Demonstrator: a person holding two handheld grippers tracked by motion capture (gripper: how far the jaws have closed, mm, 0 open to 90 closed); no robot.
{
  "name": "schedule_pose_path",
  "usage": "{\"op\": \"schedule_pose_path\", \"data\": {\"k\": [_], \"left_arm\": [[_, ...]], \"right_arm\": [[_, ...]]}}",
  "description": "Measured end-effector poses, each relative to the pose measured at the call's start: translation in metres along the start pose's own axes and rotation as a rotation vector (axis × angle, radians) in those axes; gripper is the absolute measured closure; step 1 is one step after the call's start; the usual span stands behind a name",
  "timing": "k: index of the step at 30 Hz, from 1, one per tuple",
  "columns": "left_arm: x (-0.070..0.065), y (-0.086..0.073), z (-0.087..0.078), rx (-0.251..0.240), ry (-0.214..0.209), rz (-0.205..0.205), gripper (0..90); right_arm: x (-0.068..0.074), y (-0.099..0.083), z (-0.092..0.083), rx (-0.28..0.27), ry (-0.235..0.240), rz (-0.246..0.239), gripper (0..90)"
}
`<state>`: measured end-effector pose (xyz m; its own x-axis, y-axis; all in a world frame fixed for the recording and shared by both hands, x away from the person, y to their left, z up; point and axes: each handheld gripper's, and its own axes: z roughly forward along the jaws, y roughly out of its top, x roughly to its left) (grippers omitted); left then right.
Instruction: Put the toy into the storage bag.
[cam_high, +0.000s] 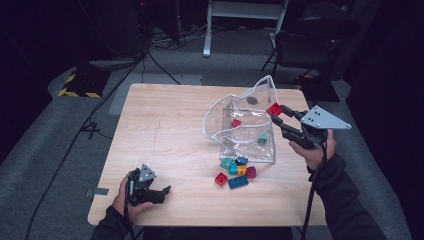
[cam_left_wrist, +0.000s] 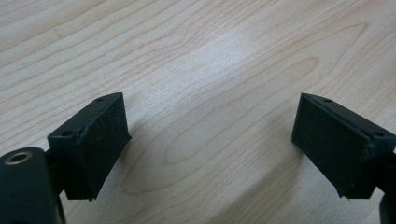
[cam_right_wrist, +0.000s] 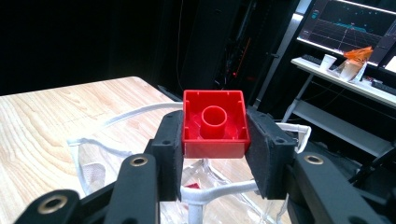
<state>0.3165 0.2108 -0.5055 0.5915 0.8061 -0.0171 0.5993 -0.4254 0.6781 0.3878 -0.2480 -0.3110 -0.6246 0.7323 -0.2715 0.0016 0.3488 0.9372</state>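
A clear plastic bag (cam_high: 245, 125) with white edging stands open on the wooden table (cam_high: 160, 130), with a red brick (cam_high: 235, 122) and a teal brick (cam_high: 263, 138) inside. My right gripper (cam_high: 276, 113) is shut on a red square brick (cam_right_wrist: 214, 123), held above the bag's right rim (cam_right_wrist: 140, 112) with its hollow underside facing the camera. Loose bricks (cam_high: 236, 171) in red, teal, blue, yellow and magenta lie in front of the bag. My left gripper (cam_high: 167, 191) rests near the table's front left, open over bare wood (cam_left_wrist: 210, 93), nothing between its pads (cam_left_wrist: 100, 135).
A dark chair (cam_high: 310, 40) and a white frame (cam_high: 240, 15) stand beyond the table's far edge, with cables on the grey floor. A desk with a monitor (cam_right_wrist: 350, 23) shows in the right gripper view. Bare tabletop spreads left of the bag.
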Motion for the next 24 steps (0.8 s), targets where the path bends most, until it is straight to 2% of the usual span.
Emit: {"op": "schedule_pose_path", "data": {"k": [12, 24], "left_arm": [[0.000, 0.000, 0.000, 0.000, 0.000, -0.001, 11.1], [0.000, 0.000, 0.000, 0.000, 0.000, -0.001, 11.1]], "right_arm": [[-0.002, 0.005, 0.025, 0.029, -0.007, 0.017, 59.4], [0.000, -0.004, 0.045, 0.072, -0.005, 0.060, 59.2]]}}
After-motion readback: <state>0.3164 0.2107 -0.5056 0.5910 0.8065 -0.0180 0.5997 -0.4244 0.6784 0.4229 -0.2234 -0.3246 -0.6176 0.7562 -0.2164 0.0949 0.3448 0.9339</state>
